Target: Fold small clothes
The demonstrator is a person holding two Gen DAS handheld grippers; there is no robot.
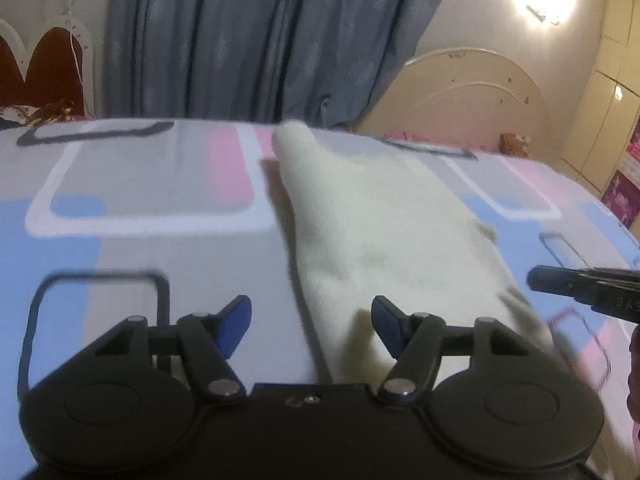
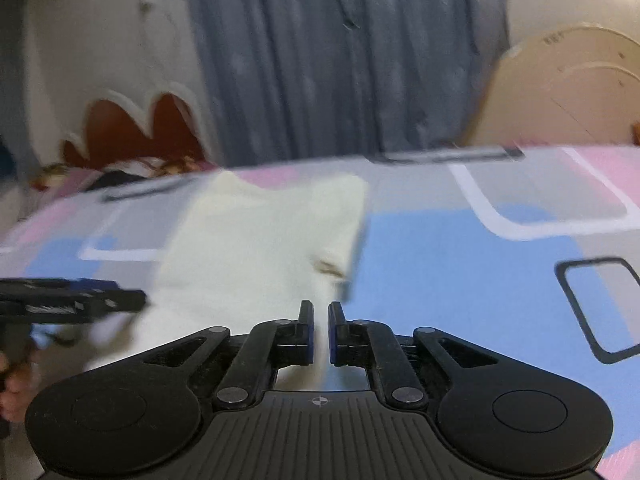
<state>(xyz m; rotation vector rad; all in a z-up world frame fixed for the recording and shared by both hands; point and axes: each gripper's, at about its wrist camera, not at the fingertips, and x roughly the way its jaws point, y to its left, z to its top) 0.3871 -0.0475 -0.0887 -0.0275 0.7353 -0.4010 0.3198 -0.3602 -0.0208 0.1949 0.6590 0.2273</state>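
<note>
The cream garment [image 1: 384, 236] lies flat on the patterned bed sheet [image 1: 132, 184]. My left hand-held gripper [image 1: 311, 322] is spread wide over its near edge; my right hand-held gripper [image 2: 321, 330] is nearly closed, pinching its corner.

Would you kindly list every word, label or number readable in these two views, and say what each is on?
None reads clearly.
Right gripper, side marking in the left wrist view: embossed characters, too blurred to read.
Left gripper, side marking in the right wrist view: pale print, too blurred.
Garment and bedsheet: no text, only patterns.
</note>
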